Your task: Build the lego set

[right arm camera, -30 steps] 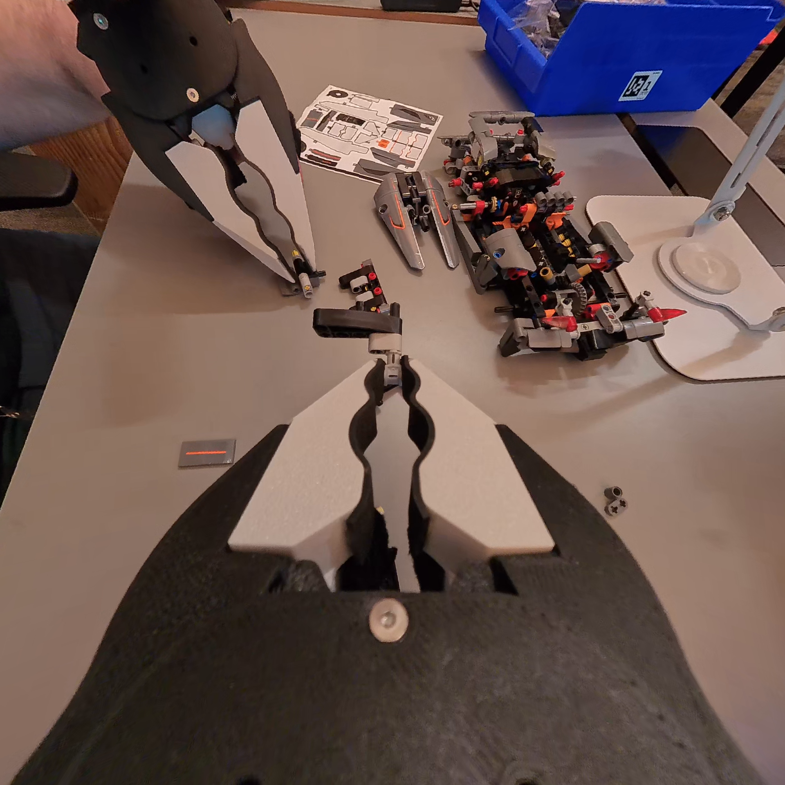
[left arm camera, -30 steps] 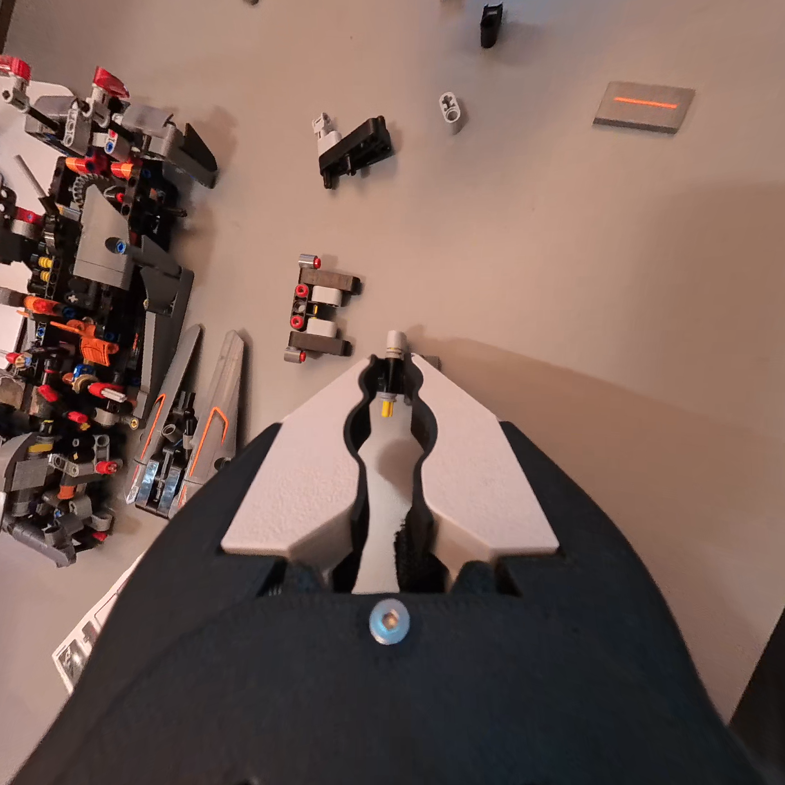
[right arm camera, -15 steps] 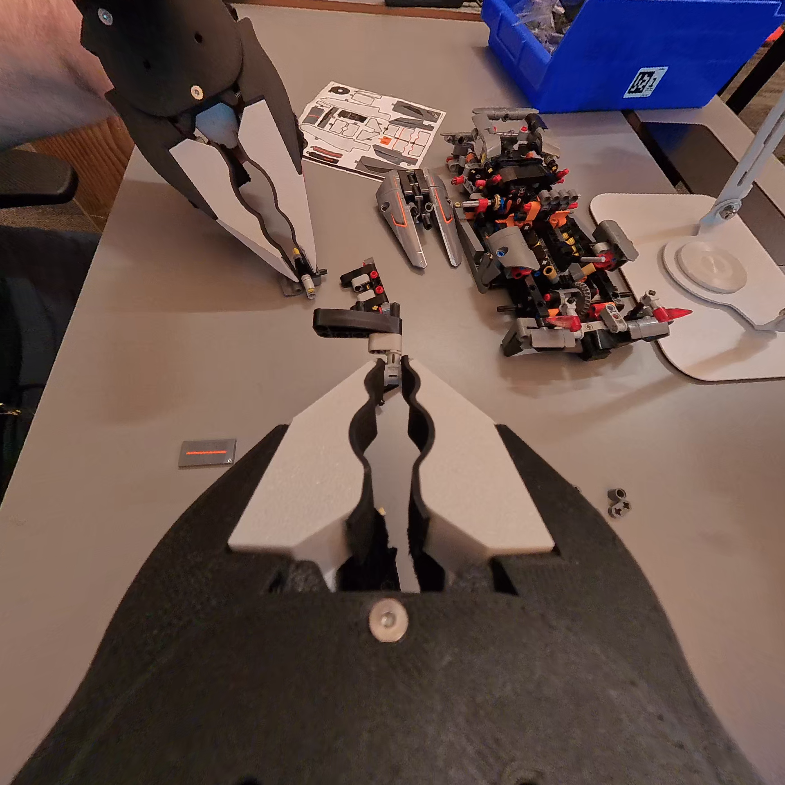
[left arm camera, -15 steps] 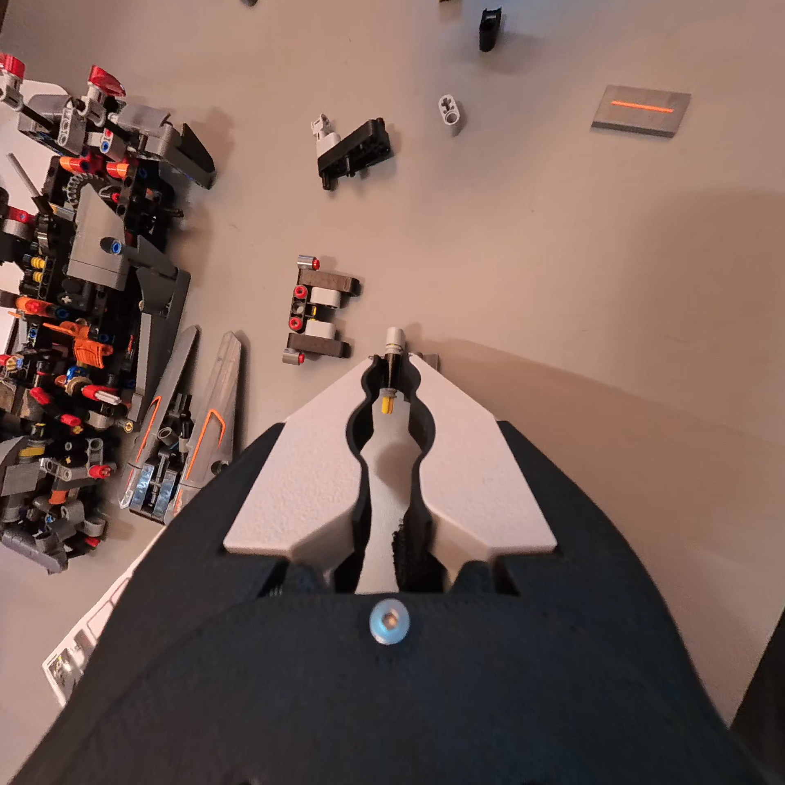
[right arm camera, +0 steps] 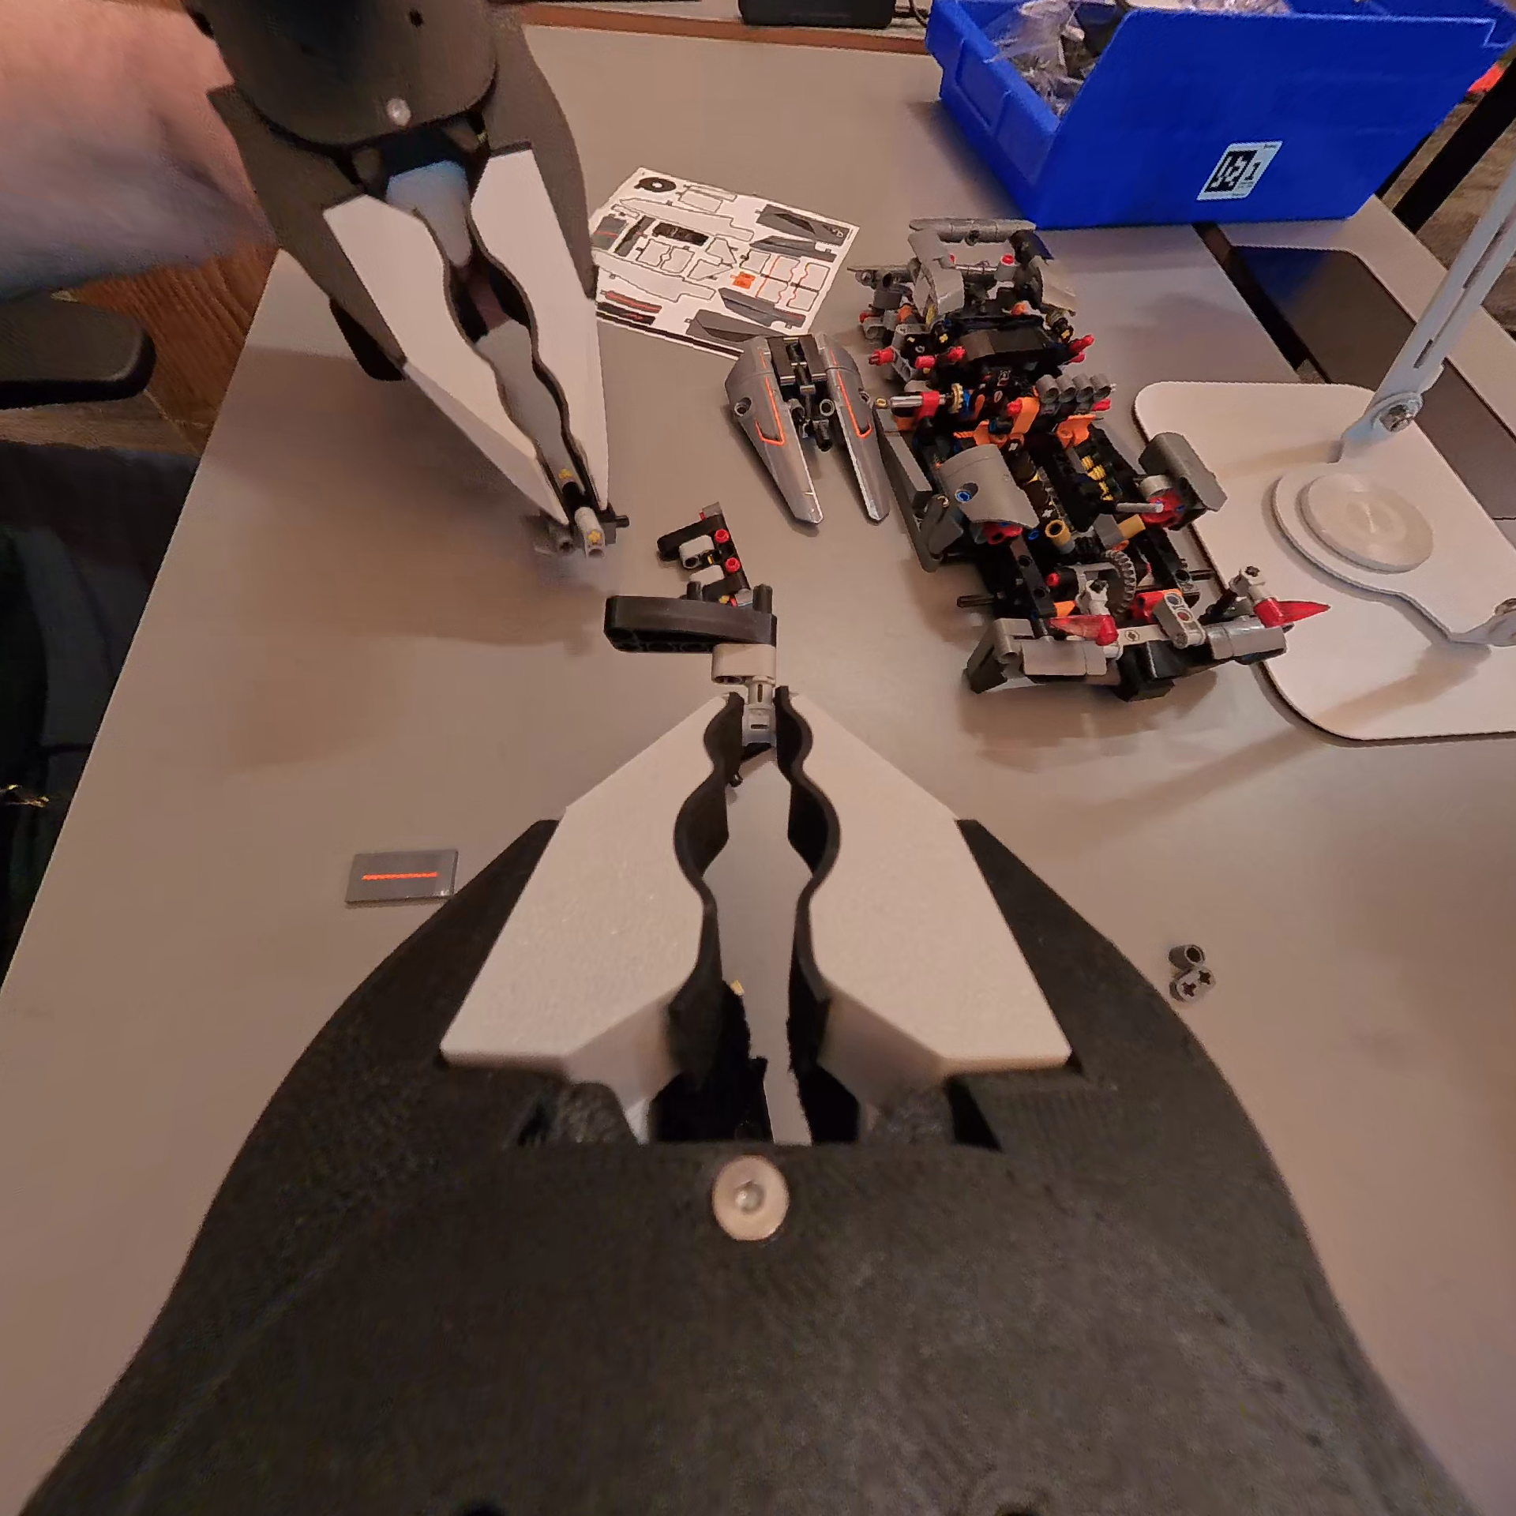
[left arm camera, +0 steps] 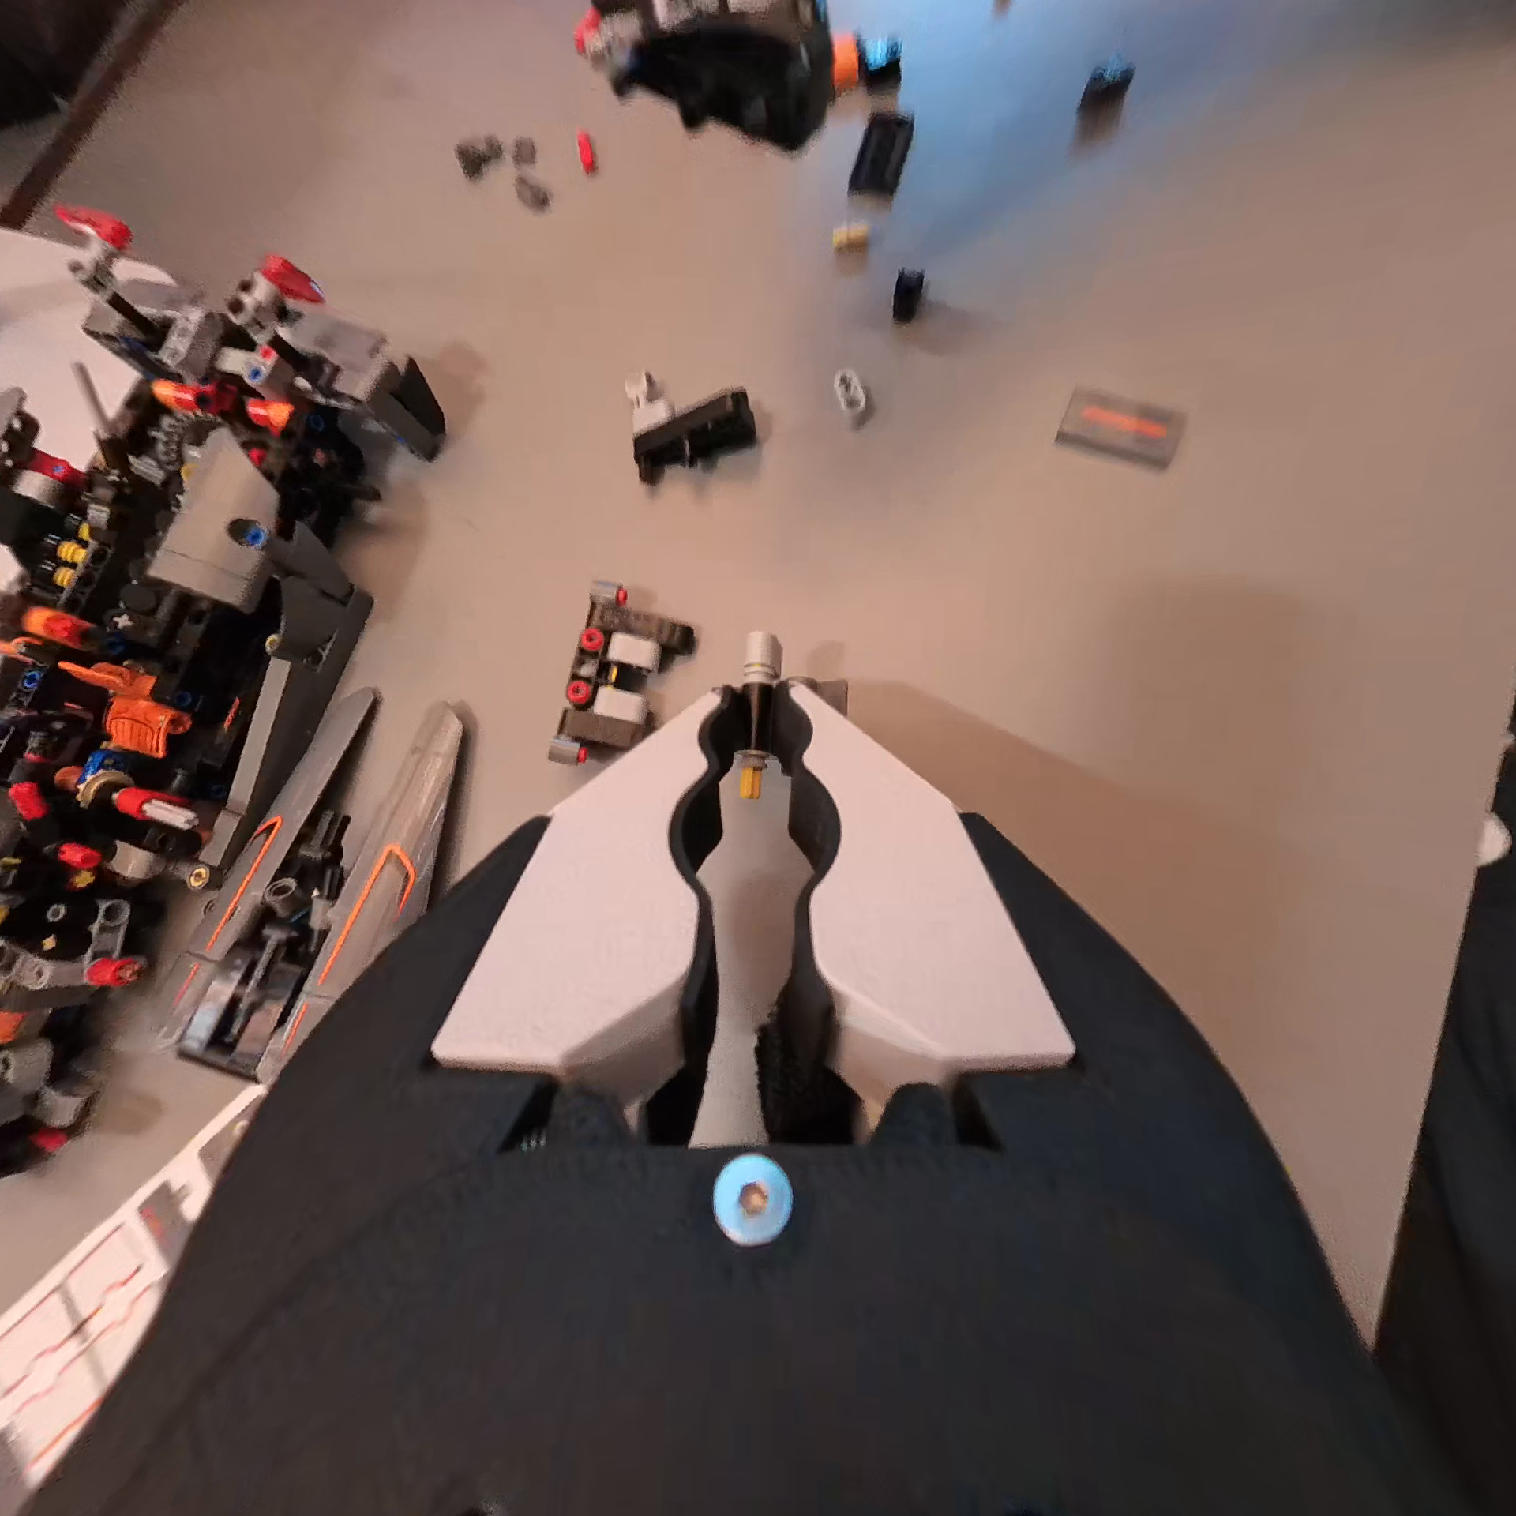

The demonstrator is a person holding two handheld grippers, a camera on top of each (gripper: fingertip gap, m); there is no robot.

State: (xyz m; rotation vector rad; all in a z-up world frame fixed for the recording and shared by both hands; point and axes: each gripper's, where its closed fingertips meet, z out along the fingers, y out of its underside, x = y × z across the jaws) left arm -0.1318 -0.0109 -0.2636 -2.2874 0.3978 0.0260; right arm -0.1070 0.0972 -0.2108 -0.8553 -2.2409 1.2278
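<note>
The left hand-held gripper [left arm camera: 759, 705] pinches a short axle piece [left arm camera: 761, 656] at its fingertips, at centre frame of the left wrist view: a light grey bush at the far end, a black shaft between the fingers and a yellow tip behind them. The tip rests at or just above the surface [left arm camera: 1066, 615]; which of the two cannot be told. In the right wrist view the same piece [right arm camera: 589, 535] sits at left of centre. The right hand-held gripper [right arm camera: 759, 707] is pressed together on the grey connector stub of a black L-shaped sub-assembly [right arm camera: 689, 627], just above centre frame. A small red-pinned frame [right arm camera: 710, 551] lies between the two held parts.

The step in hand appears to be mating the axle piece to the black sub-assembly. Done well, it calls for lining the axle up with its hole before pushing, a straight push along the axle, and a firm grip on the stub so the sub-assembly does not twist.

To the right of centre stand the part-built car chassis [right arm camera: 1091, 525], a pair of grey orange-trimmed panels [right arm camera: 808, 426] and a sticker sheet [right arm camera: 722, 254]. A grey tile with an orange stripe [right arm camera: 402, 876] lies at lower left, a small grey connector [right arm camera: 1191, 972] at lower right.

The surface is a plain grey table. A blue bin [right arm camera: 1214, 107] fills the upper right, a white stand base [right arm camera: 1353, 558] the right edge, a dark chair [right arm camera: 74, 361] the left.
</note>
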